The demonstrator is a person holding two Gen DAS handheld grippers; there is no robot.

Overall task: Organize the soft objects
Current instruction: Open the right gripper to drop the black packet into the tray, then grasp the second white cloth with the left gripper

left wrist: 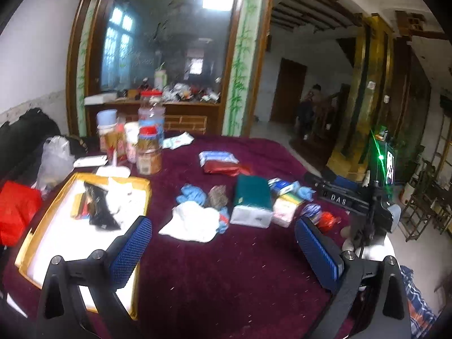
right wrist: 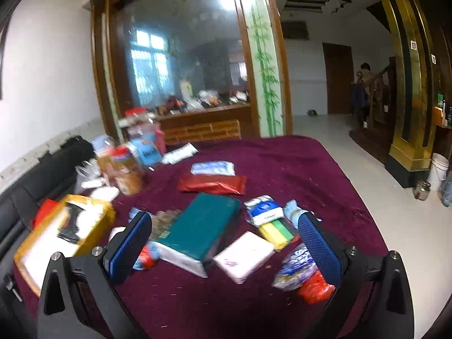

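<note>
Soft items lie on a dark red tablecloth (left wrist: 226, 268): a white cloth (left wrist: 192, 221), blue gloves (left wrist: 192, 193), a green tissue pack (left wrist: 251, 200) (right wrist: 200, 228), a pink-white tissue pack (right wrist: 244, 255), a red pouch (right wrist: 212, 184) and a blue-white pack (right wrist: 213, 168). A yellow-rimmed tray (left wrist: 42, 227) (right wrist: 28, 243) at the left holds a black item and white cloth. My left gripper (left wrist: 223, 250) is open and empty above the cloth in front of the pile. My right gripper (right wrist: 226, 248) is open and empty just above the tissue packs.
Jars and bottles (left wrist: 148, 141) stand at the table's back left beside a clear plastic bag (left wrist: 55, 161) and a red bag (left wrist: 17, 212). A black sofa (right wrist: 34, 175) runs along the left. A camera rig (left wrist: 370, 212) stands at the table's right edge.
</note>
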